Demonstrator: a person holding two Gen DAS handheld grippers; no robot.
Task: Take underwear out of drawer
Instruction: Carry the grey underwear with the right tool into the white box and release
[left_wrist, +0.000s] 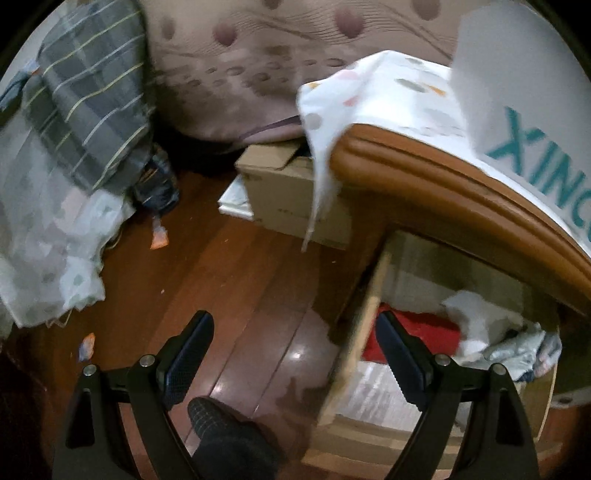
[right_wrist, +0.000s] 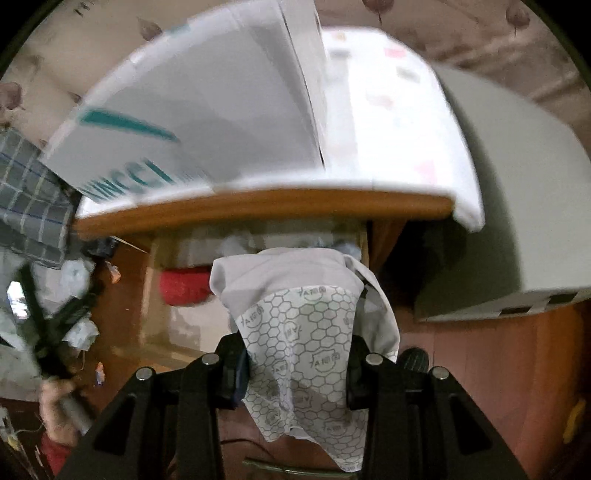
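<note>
Right gripper (right_wrist: 295, 373): I had its jaws clamped on the hex-print underwear (right_wrist: 295, 332), hanging above the drawer (right_wrist: 364, 240).
Left gripper (left_wrist: 295, 365): jaws wide, empty, beside the drawer's side edge.
Advice: I judged lifting straight would clear the cabinet top's edge (right_wrist: 258, 206).

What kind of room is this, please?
Probably a bedroom: a padded headboard, a plaid quilt and a wooden nightstand with an open drawer holding clothes.

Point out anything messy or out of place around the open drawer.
Small orange wrappers lie scattered on the wooden floor. A spotted white cloth hangs off the wooden top's edge. Inside the drawer, clothes look crumpled around a red item.
</note>
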